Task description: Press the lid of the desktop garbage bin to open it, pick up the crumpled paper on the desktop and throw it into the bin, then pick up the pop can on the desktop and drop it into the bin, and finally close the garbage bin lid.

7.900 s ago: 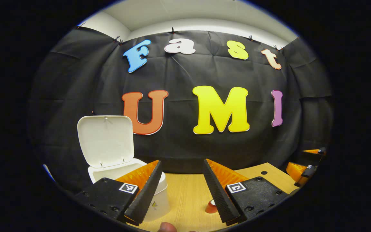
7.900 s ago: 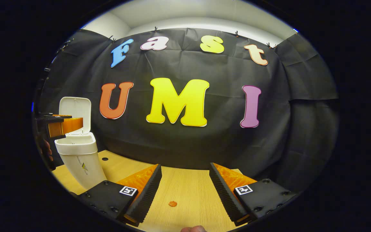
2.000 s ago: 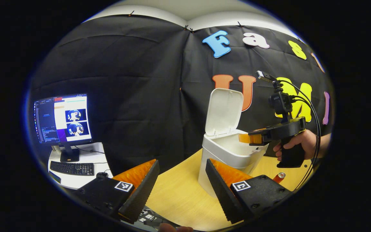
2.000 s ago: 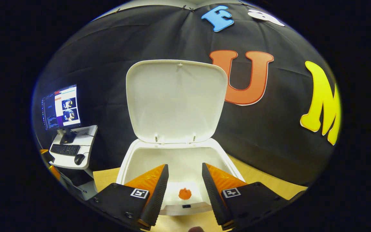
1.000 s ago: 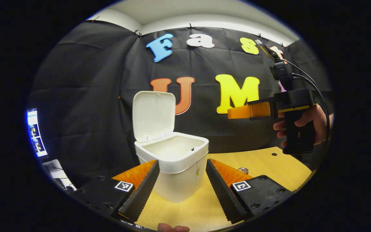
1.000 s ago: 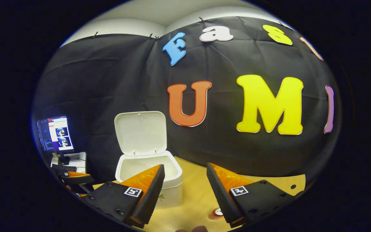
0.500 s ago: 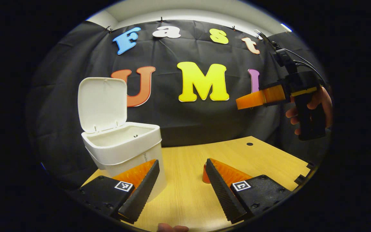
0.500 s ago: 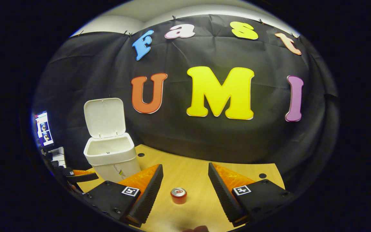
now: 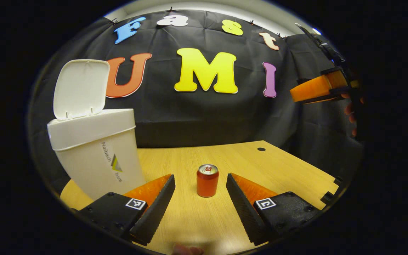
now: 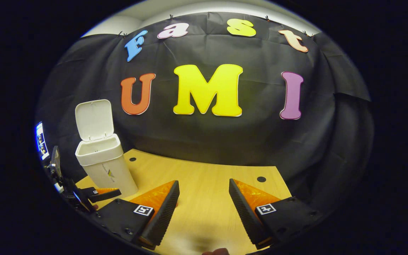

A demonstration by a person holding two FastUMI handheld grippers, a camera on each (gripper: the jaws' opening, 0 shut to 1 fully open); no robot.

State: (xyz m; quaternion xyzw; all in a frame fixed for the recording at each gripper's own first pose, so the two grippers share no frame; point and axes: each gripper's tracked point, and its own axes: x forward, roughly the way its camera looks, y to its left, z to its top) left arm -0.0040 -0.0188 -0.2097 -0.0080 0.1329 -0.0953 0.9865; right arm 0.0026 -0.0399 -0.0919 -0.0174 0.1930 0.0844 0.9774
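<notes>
Since half a second ago the left tongs (image 9: pixel 200 207) have swung to face the pop can (image 9: pixel 207 180), which now stands upright on the worktop (image 9: pixel 282 166) just ahead of their gap, fingers apart and empty, probably lined up for the pick. Left of it the garbage bin (image 9: pixel 94 152) waits with its lid (image 9: pixel 80 88) tipped up (ready to receive). The right tongs (image 10: pixel 204 209), also spread and holding nothing, hang back over bare worktop.
</notes>
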